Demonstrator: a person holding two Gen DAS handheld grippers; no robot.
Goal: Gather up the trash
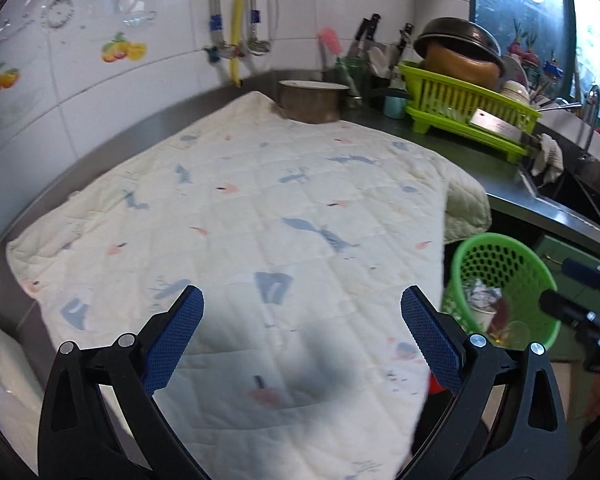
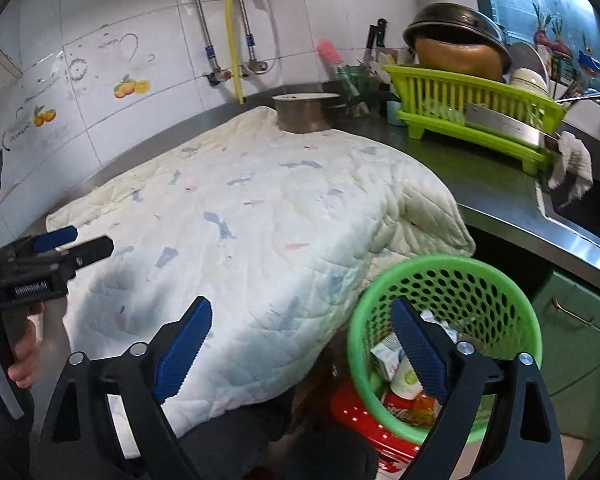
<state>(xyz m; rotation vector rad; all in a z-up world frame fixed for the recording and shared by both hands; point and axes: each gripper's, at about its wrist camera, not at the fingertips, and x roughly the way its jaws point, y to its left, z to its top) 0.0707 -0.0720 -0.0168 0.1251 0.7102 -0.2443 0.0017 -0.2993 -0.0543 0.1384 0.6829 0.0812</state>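
Note:
A green perforated trash basket point(image 1: 500, 276) point(image 2: 460, 292) stands on the floor beside the counter and holds trash: crumpled paper point(image 1: 480, 294), a cup point(image 1: 485, 314), a white carton point(image 2: 386, 358) and a bottle point(image 2: 406, 380). My left gripper point(image 1: 302, 300) is open and empty over a quilted cream cloth point(image 1: 240, 220) point(image 2: 240, 220) that covers the counter. My right gripper point(image 2: 300, 312) is open and empty, its right finger over the basket's mouth. The left gripper also shows at the left of the right wrist view point(image 2: 74, 244).
A metal pot point(image 1: 310, 100) sits on the cloth's far corner. A green dish rack point(image 1: 468, 108) with bowls and a cleaver stands on the steel counter near the sink point(image 1: 560, 184). A red object point(image 2: 364, 412) lies beneath the basket. Tiled wall with pipes behind.

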